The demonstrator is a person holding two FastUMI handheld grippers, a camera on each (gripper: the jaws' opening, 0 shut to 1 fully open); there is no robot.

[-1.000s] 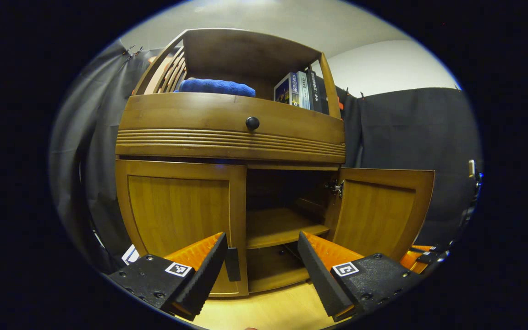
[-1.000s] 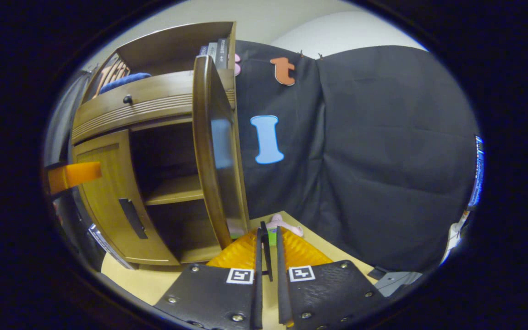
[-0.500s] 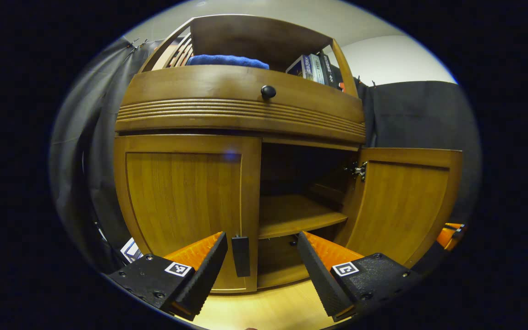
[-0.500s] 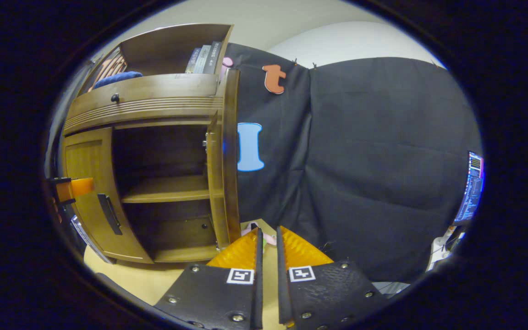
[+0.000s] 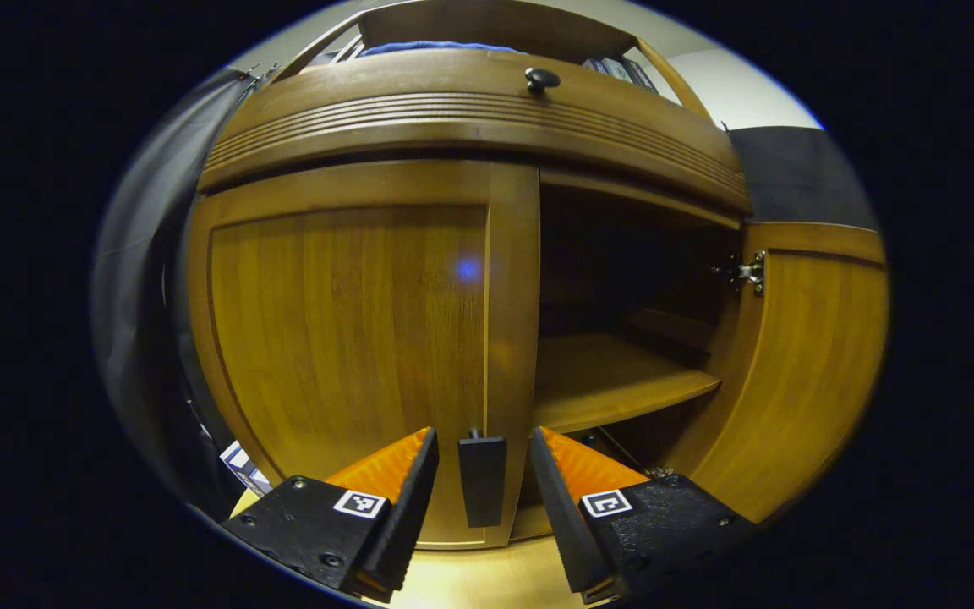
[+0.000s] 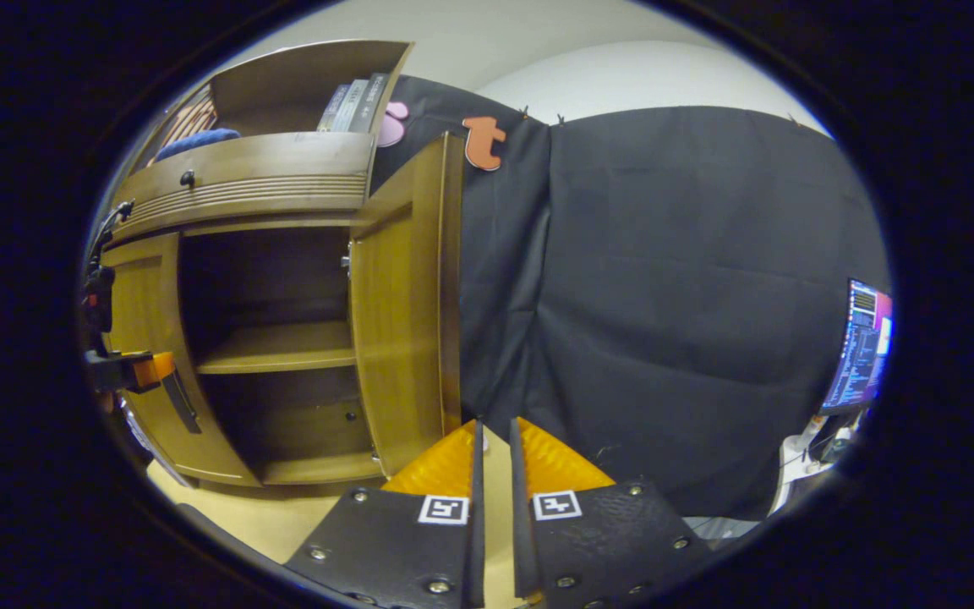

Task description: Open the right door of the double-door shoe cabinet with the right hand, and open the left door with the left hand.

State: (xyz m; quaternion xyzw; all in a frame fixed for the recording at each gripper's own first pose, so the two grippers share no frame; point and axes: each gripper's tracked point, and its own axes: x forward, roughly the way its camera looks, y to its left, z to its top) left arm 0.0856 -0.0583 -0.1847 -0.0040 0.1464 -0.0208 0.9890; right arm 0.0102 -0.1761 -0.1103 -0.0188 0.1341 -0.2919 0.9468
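left gripper (image 5: 477, 474) jaws wide open, holding nothing | left door handle (image 5: 482, 480) stands upright between them, bottom middle | right gripper (image 6: 493, 448) jaws almost closed, empty

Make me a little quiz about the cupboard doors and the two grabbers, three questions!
1. True or false: the right door of the cabinet is swung open.
2. Which thing stands between the fingers of the left gripper? A) the drawer knob B) the black handle of the left door C) the shelf
3. Fill in: the fingers of the right gripper are nearly ____ together, with nothing between them.

Key: 1 true. 2 B; the fingers do not yet press on it. 3 closed.
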